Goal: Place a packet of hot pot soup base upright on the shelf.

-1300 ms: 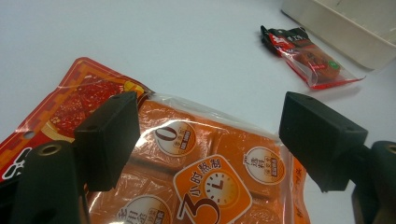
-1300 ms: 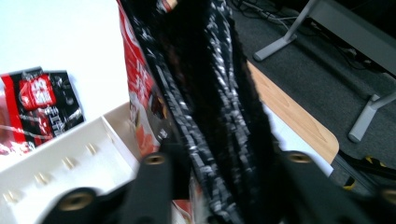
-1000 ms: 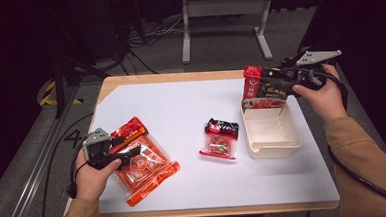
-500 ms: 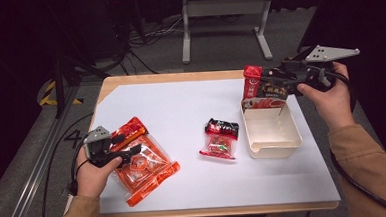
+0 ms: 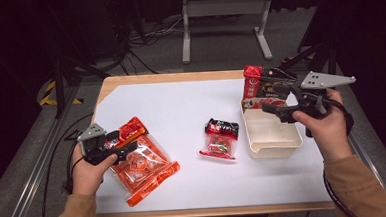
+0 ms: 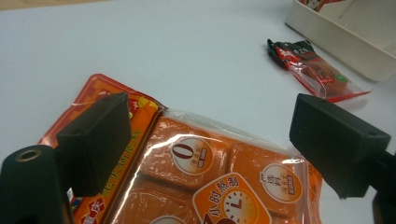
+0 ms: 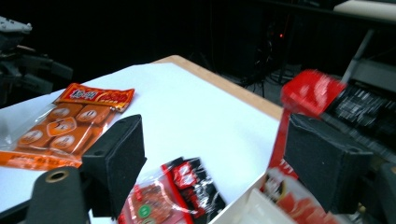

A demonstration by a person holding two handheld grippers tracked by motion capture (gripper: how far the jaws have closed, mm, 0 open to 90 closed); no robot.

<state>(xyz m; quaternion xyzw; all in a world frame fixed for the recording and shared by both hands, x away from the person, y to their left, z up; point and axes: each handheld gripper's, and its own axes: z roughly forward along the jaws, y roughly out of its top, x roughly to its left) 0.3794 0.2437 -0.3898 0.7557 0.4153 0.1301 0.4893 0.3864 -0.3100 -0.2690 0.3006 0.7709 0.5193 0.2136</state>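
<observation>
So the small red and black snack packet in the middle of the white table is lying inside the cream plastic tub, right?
Not quite. The small red and black snack packet lies on the white table beside the cream plastic tub, to its left and apart from it, not inside. The high view shows the gap between them.

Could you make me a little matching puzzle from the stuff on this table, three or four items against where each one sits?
Things:
1. orange packet
2. small red-and-black packet
3. cream tub
4. tall red-and-black bag

Places:
A. standing in the tub's far end
B. lying flat mid-table
C. right side of the table
D. under the left gripper

Pairs: 1-D, 2-B, 3-C, 4-A
</observation>
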